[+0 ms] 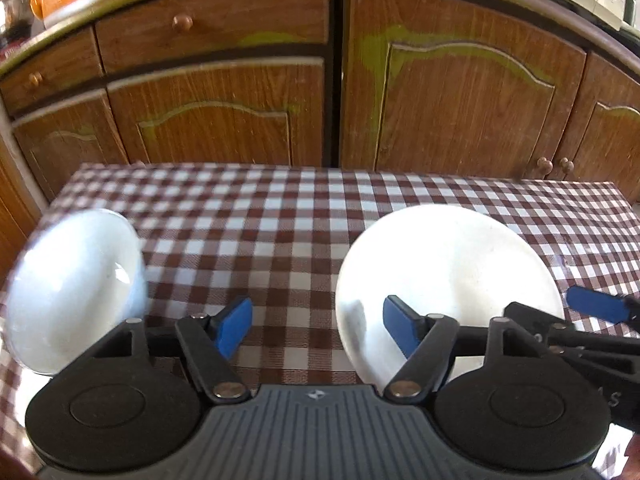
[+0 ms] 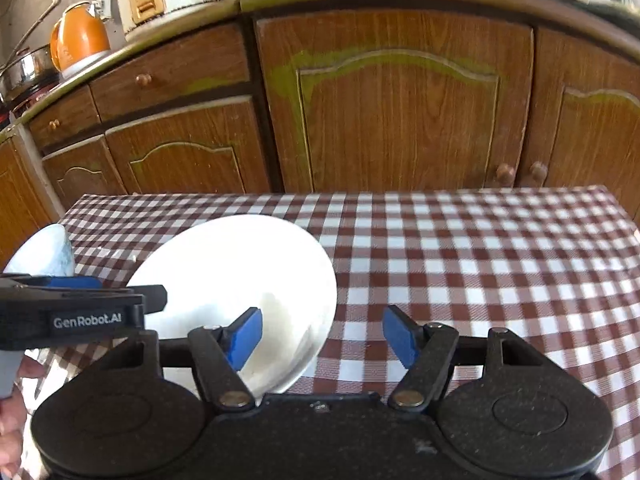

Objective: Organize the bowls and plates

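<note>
On the brown-and-white checked tablecloth (image 1: pixel 304 216), white round plate (image 1: pixel 440 276) beside pale bowl (image 1: pixel 76 292); left gripper (image 1: pixel 318 330) and right gripper (image 2: pixel 322 334) both spread wide, grasping nothing.

Bright daylight, glare on the white plate (image 1: pixel 444 264), soft blur, fisheye-bent edges.

Glossy white ceramic plate (image 1: pixel 444 264), smooth checked tablecloth (image 1: pixel 280 216), worn wood-grain cabinets (image 1: pixel 460 92).
</note>
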A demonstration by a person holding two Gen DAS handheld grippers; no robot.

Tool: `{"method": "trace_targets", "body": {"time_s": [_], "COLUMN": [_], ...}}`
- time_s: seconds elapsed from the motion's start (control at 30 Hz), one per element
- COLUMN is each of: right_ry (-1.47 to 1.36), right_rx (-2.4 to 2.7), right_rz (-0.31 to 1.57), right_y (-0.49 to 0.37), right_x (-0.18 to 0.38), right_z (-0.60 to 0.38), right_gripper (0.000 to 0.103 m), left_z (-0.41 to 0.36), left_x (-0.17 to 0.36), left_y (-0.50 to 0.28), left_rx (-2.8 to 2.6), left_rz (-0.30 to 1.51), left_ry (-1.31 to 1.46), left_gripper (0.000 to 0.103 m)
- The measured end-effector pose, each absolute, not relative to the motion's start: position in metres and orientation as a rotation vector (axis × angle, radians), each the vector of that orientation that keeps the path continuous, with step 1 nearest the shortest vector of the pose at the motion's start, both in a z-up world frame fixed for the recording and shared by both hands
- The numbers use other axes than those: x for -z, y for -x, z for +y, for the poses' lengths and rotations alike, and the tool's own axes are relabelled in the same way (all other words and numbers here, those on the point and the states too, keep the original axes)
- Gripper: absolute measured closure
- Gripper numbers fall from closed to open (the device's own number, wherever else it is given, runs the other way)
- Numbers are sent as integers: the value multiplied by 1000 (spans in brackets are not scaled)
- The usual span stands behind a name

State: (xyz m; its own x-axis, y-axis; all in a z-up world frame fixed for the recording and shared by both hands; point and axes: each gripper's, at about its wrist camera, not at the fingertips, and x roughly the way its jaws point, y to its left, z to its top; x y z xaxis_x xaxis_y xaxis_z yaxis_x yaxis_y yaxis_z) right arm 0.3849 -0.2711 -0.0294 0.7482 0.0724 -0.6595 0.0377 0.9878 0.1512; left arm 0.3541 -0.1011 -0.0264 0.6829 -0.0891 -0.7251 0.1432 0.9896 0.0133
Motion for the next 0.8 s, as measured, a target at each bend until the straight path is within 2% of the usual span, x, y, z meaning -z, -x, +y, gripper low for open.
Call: {"method": "trace_targets", "body": {"time_s": [0.1, 0.2, 0.3, 0.33, 0.4, 0.47, 0.8], "right_ry": [-166, -191, -193, -200, -223, -234, -189], "right_rx": [-26, -47, -63, -72, -70, -65, -68], "right_rz": [735, 736, 729, 736, 733, 720, 686], "right_y": [-392, -397, -401, -402, -402, -400, -383], "right_x": [36, 42, 46, 48, 50, 51, 40], "right_z": [-268, -267, -264, -263, -264, -265, -261], "right_gripper": [23, 24, 46, 63, 64, 70, 75], "left_z": [-101, -102, -107, -110, -115, -114, -112], "left_x": [34, 40, 42, 43, 44, 45, 33], "left_y": [-361, -365, -367, -367, -367, -367, -351], "left_rx": [141, 176, 214, 230, 235, 238, 233], "left_rz": [824, 833, 816, 812, 803, 798, 775], "left_ry": [-54, -39, -39, -41, -58, -49, -51], "left_gripper": [44, 48, 63, 71, 70, 71, 74]}}
